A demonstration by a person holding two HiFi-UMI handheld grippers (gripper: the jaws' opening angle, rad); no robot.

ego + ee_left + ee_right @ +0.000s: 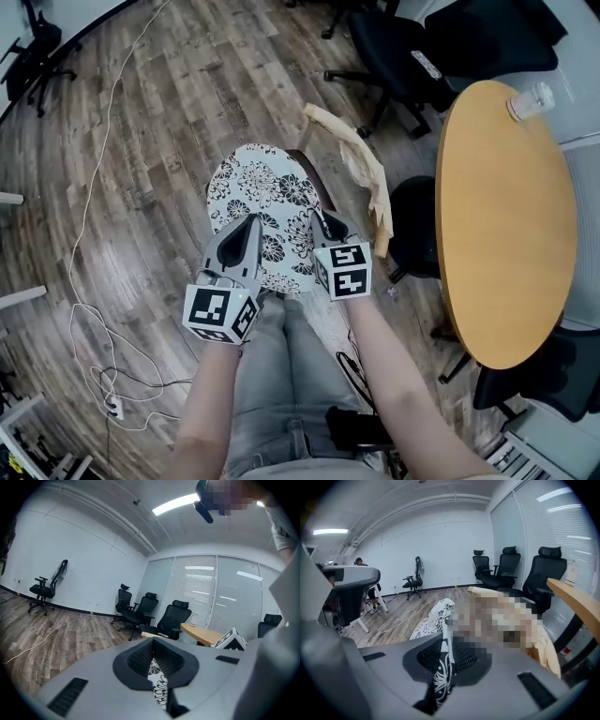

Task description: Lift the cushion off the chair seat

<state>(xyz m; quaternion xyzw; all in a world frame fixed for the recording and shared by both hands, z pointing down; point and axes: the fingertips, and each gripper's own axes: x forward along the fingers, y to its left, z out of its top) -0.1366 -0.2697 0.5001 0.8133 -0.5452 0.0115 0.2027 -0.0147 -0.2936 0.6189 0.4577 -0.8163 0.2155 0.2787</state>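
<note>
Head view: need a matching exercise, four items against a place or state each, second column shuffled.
1 cushion
2 table
3 cable
4 cloth

A trails across the wood floor
B beige, just right of the cushion
C pinched by left tool and right tool
D round, bottle near its edge

Pairs: 1-C, 2-D, 3-A, 4-B
</note>
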